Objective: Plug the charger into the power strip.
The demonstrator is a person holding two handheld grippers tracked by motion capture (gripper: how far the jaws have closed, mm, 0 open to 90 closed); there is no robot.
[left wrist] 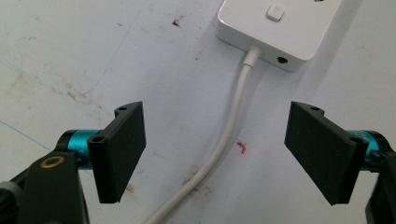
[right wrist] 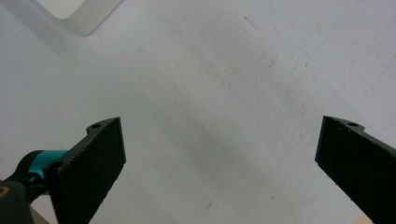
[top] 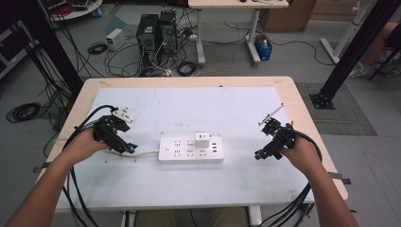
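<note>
Both forearms enter from the near edge of the surface (top: pixel 142 189) and angle inward. The left hand (top: pixel 82 144) holds the left gripper (top: pixel 128 148) low over the white mat, its tips pointing right toward the power strip (top: pixel 191 148). The right hand (top: pixel 299 150) holds the right gripper (top: pixel 259 155) at the opposite side, tips pointing left and slightly toward the person.

Left gripper (left wrist: pixel 215 154): jaws spread wide, nothing between them but the strip's white cord (left wrist: pixel 229 135), which runs up the gap untouched to the strip's end (left wrist: pixel 275 28). The strip's end lies just ahead of the jaws; a push button (left wrist: pixel 274 11) sits on its top face. A small red mark (left wrist: pixel 242 147) lies on the mat beside the cord.

Right gripper (right wrist: pixel 219 158): jaws spread wide, bare mat between them. One rounded corner of the power strip (right wrist: pixel 79 14) appears at the upper left of that view, well apart from the jaws.

The power strip lies flat at the middle of the surface, between the two grippers, nearer the left one. A white plug adapter (top: pixel 203 140) stands in its upper row.
</note>
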